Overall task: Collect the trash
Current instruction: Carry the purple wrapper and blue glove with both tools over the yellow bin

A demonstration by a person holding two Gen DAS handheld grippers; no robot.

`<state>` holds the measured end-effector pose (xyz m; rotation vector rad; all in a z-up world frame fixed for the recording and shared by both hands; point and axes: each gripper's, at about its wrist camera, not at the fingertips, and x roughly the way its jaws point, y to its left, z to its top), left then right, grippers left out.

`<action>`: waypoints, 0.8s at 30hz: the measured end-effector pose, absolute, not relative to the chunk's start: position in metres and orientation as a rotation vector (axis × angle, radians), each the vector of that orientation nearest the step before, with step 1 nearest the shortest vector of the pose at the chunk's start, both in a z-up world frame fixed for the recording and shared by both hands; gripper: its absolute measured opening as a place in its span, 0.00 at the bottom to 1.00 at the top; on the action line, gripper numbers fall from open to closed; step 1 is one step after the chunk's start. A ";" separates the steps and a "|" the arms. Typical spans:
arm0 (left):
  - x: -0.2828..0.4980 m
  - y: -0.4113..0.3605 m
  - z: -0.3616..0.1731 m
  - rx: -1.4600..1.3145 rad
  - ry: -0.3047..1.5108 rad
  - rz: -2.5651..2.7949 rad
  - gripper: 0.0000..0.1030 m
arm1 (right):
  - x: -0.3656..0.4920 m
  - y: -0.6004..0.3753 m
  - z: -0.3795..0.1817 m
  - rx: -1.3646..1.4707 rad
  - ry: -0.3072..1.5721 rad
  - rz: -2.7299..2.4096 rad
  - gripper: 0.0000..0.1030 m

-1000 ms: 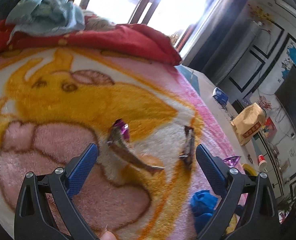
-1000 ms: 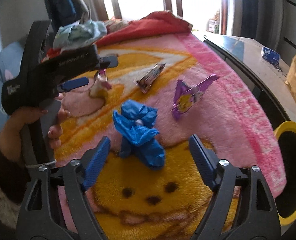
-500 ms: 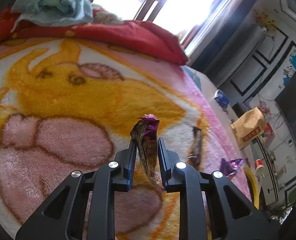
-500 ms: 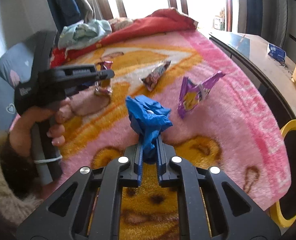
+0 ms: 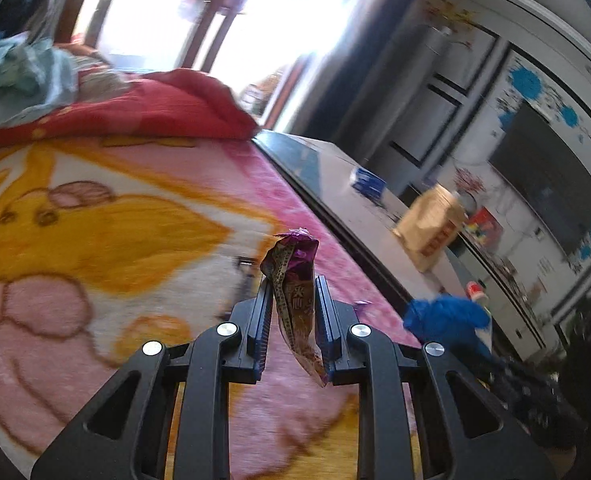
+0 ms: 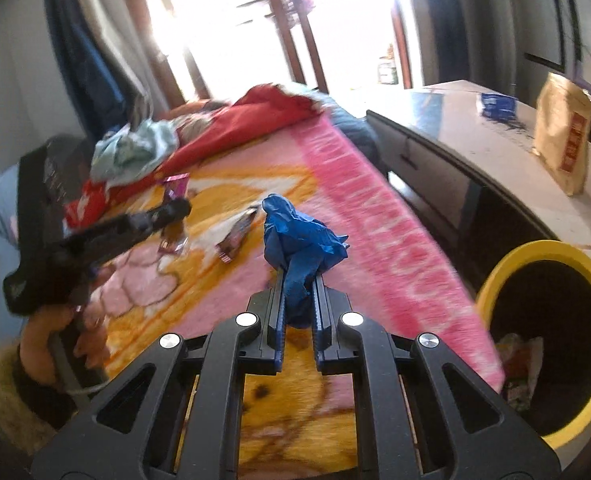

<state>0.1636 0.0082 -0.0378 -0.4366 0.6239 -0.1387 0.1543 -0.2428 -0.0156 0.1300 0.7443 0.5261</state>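
Observation:
My left gripper [image 5: 291, 296] is shut on a purple snack wrapper [image 5: 293, 280] and holds it above the pink and yellow blanket [image 5: 95, 240]. My right gripper [image 6: 298, 292] is shut on a crumpled blue glove [image 6: 299, 240], lifted off the blanket [image 6: 375, 240]. The glove also shows at the right of the left wrist view [image 5: 445, 318]. Another wrapper [image 6: 237, 236] lies on the blanket. A yellow-rimmed trash bin [image 6: 495, 280] stands by the bed's right edge with trash inside.
A red quilt [image 6: 263, 116] and pale clothes [image 6: 135, 152] are heaped at the bed's far end. A long cabinet [image 6: 475, 136] beside the bed carries a tan bag [image 6: 563, 140] and a blue packet [image 6: 495, 104].
Both grippers closed on their items about a second ago. Since then both have lifted and swung right, toward the bed's edge and the bin.

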 end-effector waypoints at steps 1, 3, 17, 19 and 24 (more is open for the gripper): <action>0.164 0.000 -0.036 -0.426 0.626 -0.159 0.20 | 0.156 -0.249 -0.015 0.140 0.742 0.515 0.06; 0.165 -0.011 -0.032 -0.407 0.626 -0.187 0.20 | 0.159 -0.263 -0.014 0.164 0.735 0.484 0.06; 0.170 -0.081 -0.021 -0.286 0.635 -0.354 0.20 | 0.172 -0.338 -0.013 0.299 0.701 0.320 0.06; 0.172 -0.090 -0.020 -0.270 0.636 -0.372 0.20 | 0.172 -0.349 -0.013 0.316 0.699 0.298 0.06; 0.176 -0.110 -0.019 -0.231 0.639 -0.411 0.20 | 0.174 -0.369 -0.017 0.353 0.701 0.252 0.06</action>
